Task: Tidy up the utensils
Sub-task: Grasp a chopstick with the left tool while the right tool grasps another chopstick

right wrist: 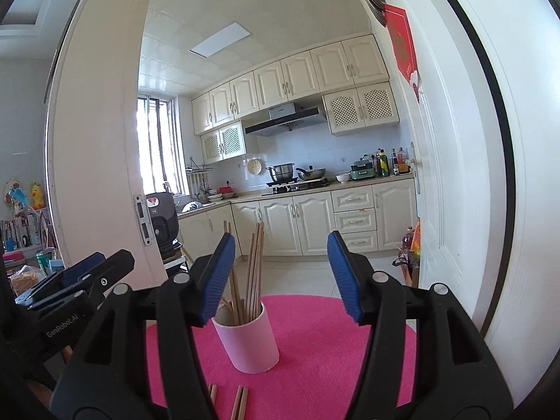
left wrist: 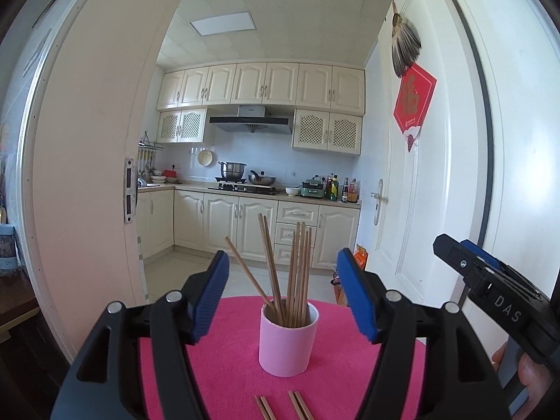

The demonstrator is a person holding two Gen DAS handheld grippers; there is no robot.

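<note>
A pink cup (left wrist: 287,339) stands upright on a round pink mat (left wrist: 224,360) and holds several wooden chopsticks (left wrist: 297,273). Loose chopsticks (left wrist: 283,406) lie flat on the mat in front of the cup, in two pairs. My left gripper (left wrist: 282,292) is open and empty, above and just in front of the cup. My right gripper (right wrist: 278,274) is open and empty, to the right of the cup (right wrist: 246,341); the cup's chopsticks (right wrist: 253,273) stand beside its left finger. The loose chopsticks (right wrist: 232,400) lie at the bottom of the right wrist view.
The right gripper's body (left wrist: 497,290) shows at the right edge of the left wrist view; the left gripper's body (right wrist: 70,287) shows at left in the right wrist view. An open white door (left wrist: 413,189) stands to the right. A door frame (left wrist: 87,175) is at left, the kitchen behind.
</note>
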